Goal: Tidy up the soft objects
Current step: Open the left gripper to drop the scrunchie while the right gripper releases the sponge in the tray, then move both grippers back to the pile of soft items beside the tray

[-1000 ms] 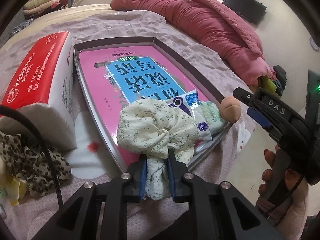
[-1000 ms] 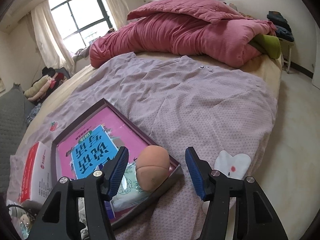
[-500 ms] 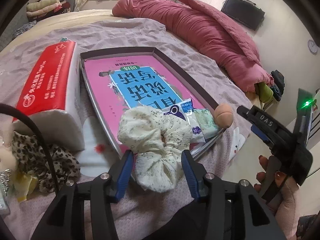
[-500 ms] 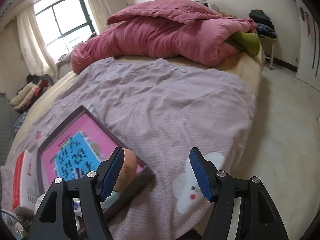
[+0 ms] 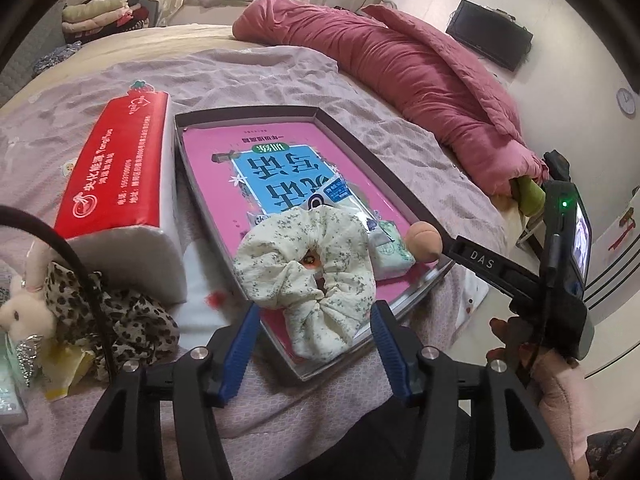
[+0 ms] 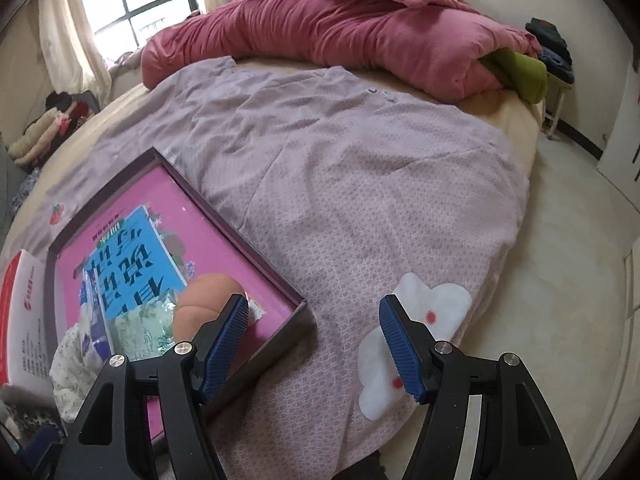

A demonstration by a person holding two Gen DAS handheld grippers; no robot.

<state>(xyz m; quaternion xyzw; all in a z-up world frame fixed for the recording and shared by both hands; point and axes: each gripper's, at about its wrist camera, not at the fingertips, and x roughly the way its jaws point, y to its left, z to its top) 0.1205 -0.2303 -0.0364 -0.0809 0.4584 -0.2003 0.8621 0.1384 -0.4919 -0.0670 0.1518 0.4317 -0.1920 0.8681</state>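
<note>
My left gripper was opening, its pads clear of the floral scrunchie draped over the near rim of the box, while my right gripper stood agape nearer the peach squishy.

daylit curtained window at upper left; rumpled crimson quilt across the top; pale floor at right.
</note>
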